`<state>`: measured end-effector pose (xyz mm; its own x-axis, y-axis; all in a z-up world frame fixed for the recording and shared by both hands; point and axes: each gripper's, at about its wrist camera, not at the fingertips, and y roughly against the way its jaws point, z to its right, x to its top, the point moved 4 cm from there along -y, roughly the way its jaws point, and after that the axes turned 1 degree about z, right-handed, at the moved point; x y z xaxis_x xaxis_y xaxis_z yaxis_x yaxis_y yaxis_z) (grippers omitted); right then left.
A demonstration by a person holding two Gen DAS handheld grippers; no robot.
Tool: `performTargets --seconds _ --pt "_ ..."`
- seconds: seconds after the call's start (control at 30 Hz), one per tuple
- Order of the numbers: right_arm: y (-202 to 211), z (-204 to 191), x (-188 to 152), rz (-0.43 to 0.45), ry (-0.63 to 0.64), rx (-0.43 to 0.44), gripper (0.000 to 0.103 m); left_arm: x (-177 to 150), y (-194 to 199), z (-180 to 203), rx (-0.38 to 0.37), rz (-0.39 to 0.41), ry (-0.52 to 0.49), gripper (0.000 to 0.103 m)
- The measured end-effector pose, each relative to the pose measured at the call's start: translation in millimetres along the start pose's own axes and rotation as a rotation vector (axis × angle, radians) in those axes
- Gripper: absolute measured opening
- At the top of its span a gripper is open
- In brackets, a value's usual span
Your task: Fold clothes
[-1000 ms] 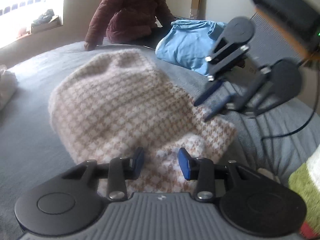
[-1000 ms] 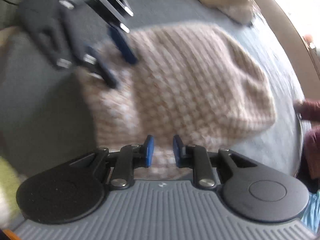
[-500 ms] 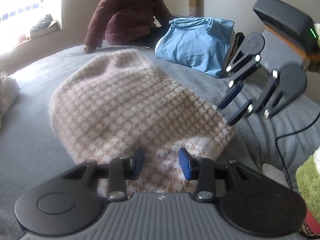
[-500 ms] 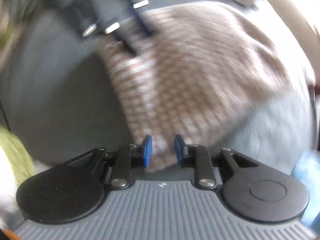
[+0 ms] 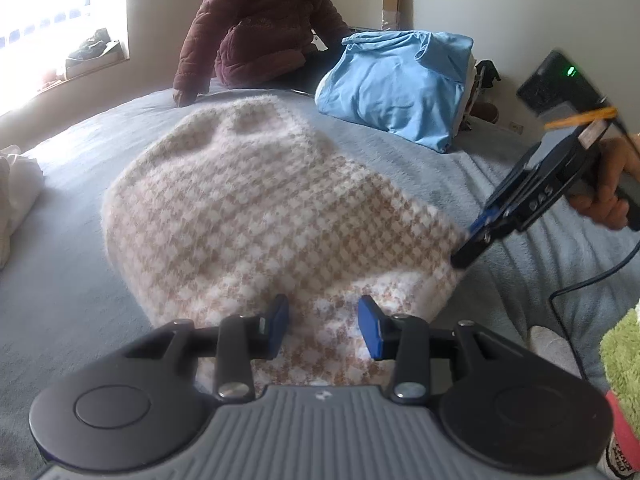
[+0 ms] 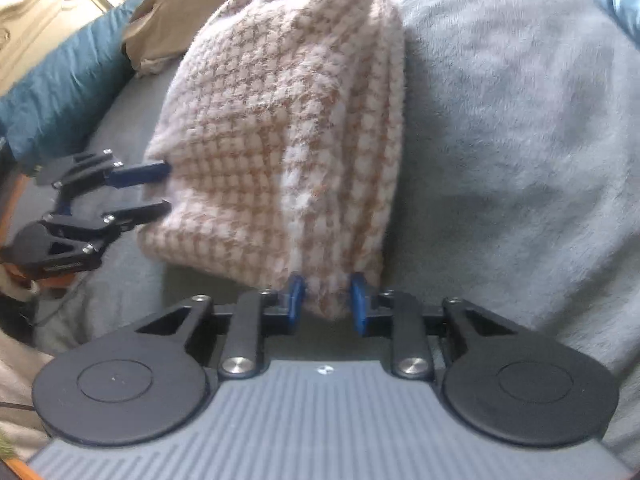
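Presently, findings taken with the houndstooth sweater (image 5: 256, 216) as the landmark:

Garment: the sweater is lying partly folded on the grey bedcover (image 5: 60, 280), its layered side edge showing in the right wrist view.

Left gripper (image 5: 323, 326): it is hovering at the sweater's near hem with its blue pads spread; fabric is lying between them, and no pad is seen pressing on it.

Right gripper (image 6: 326, 300): its jaws are closing on the stacked layers at the sweater's near right corner; the knit is sitting between the pads, and contact on both sides looks likely but is not certain.

Step in hand: judged to be taking hold of the hem corners for the next fold.

Method: the right gripper is best catching every layer of the stack, not only the top one; the left one should be closing on the hem before either lifts, so that both corners rise level.

Edges: the sweater's right edge is running straight; its far end is rounded and uneven.

Open room: bare bedcover is lying to both sides of the sweater.

Obstructions: a blue garment (image 5: 400, 84) is sitting beyond the sweater's far right; a seated person in a maroon jacket (image 5: 256, 28) is just past its far end; a white cloth (image 5: 16, 188) is lying well off to its left; a cable (image 5: 592, 284) is trailing near its right corner.
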<state>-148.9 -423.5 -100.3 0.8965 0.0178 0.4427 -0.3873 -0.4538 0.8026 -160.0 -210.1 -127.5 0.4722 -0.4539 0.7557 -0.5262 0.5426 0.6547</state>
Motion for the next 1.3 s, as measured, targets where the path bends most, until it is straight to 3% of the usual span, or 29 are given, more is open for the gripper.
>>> performTargets --seconds 0.13,0.33,0.63,0.73,0.77,0.87,0.93,1.0,1.03,1.07,1.17,1.3 --pt "26 -6 17 0.078 0.114 -0.069 0.014 3 -4 7 0.000 -0.012 -0.025 0.041" --pt "-18 20 15 -0.032 0.110 -0.127 0.016 -2 -13 33 0.037 -0.031 -0.207 0.043" --pt "14 3 24 0.000 0.019 0.056 0.016 -2 3 9 -0.022 -0.025 -0.125 0.044" --pt "13 11 24 0.008 -0.071 0.090 0.016 0 13 8 -0.041 -0.028 -0.119 0.052" --pt "12 14 23 0.007 -0.107 0.100 0.016 2 18 11 -0.061 -0.026 -0.128 0.059" --pt "9 25 19 0.006 -0.205 0.137 0.016 0 29 31 -0.105 -0.018 -0.216 0.065" --pt "7 30 16 0.003 -0.244 0.157 0.016 -7 24 49 -0.061 -0.025 -0.326 0.066" --pt "5 31 15 -0.003 -0.261 0.171 0.016 -19 13 64 0.061 -0.030 -0.467 0.058" --pt "4 31 14 -0.005 -0.265 0.176 0.016 -25 7 70 0.136 -0.027 -0.546 0.045" --pt "3 30 14 -0.007 -0.266 0.177 0.016 -29 4 74 0.178 -0.025 -0.597 0.039" --pt "5 29 12 -0.005 -0.268 0.187 0.016 -24 14 68 0.186 0.000 -0.563 0.022" --pt "15 24 13 0.012 -0.235 0.226 0.016 -18 37 57 0.199 0.026 -0.545 0.016"
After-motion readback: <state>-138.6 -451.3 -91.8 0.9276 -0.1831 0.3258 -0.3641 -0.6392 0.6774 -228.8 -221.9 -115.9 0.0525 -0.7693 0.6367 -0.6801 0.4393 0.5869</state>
